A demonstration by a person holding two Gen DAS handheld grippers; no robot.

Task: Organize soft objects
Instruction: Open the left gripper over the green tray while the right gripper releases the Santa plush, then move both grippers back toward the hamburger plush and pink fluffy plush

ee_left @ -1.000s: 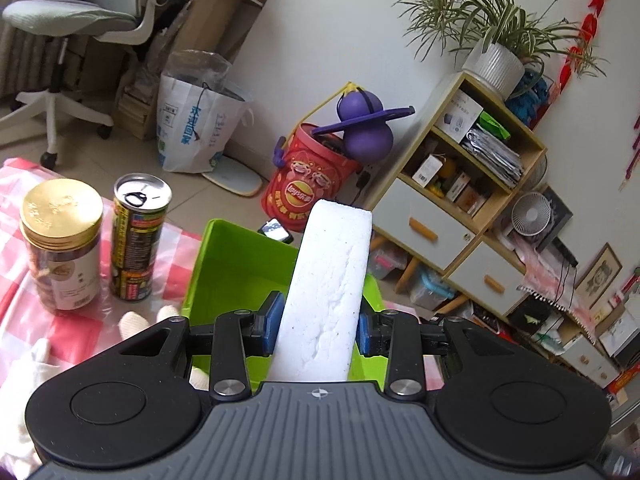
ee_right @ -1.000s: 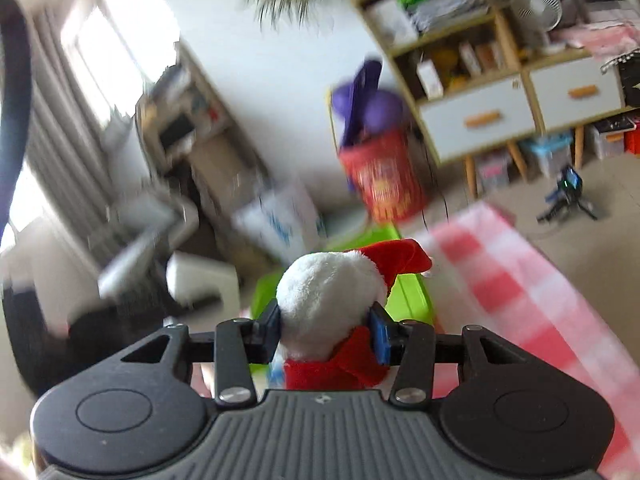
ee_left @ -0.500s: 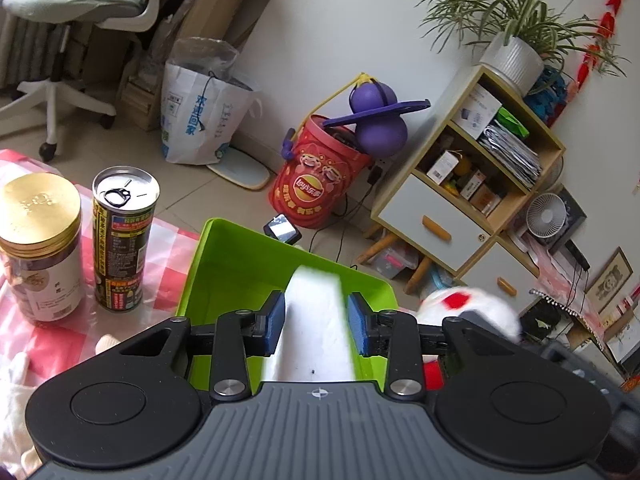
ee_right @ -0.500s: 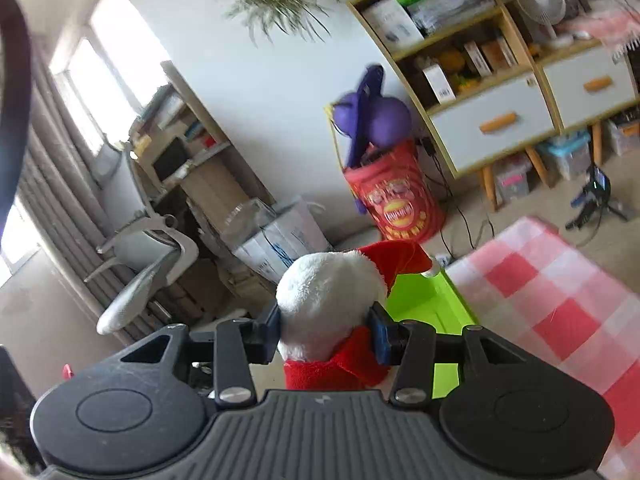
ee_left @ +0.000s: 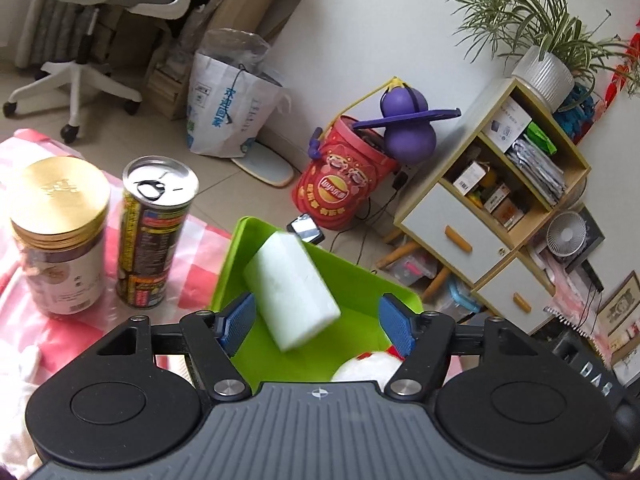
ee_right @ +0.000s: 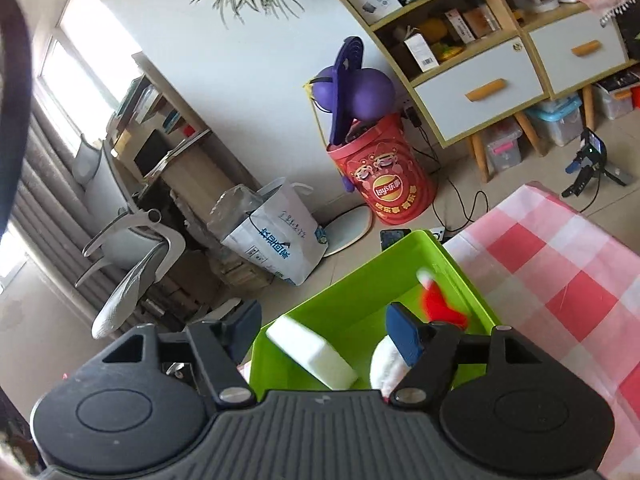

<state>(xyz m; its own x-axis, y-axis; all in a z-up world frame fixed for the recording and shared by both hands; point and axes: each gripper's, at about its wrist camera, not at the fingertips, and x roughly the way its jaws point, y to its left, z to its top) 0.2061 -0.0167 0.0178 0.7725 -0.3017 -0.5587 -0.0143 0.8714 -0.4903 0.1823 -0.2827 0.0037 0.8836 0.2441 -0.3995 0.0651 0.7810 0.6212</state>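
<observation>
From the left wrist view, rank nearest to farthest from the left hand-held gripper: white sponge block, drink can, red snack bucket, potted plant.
From the left hand-held gripper:
1. White sponge block, between its fingers, in the green bin.
2. Drink can, left, on the table.
3. Red snack bucket, on the floor beyond.
4. Potted plant, top right.

A lime-green bin (ee_left: 236, 264) held a white sponge (ee_left: 290, 288) and a red-and-white plush (ee_right: 434, 308); at nine o'clock, a gold-lidded jar (ee_left: 60, 236) and a black-and-yellow can (ee_left: 154, 236) stood on the pink-and-white checked cloth (ee_right: 560, 280). The pads (ee_left: 394, 322) were blue.
</observation>
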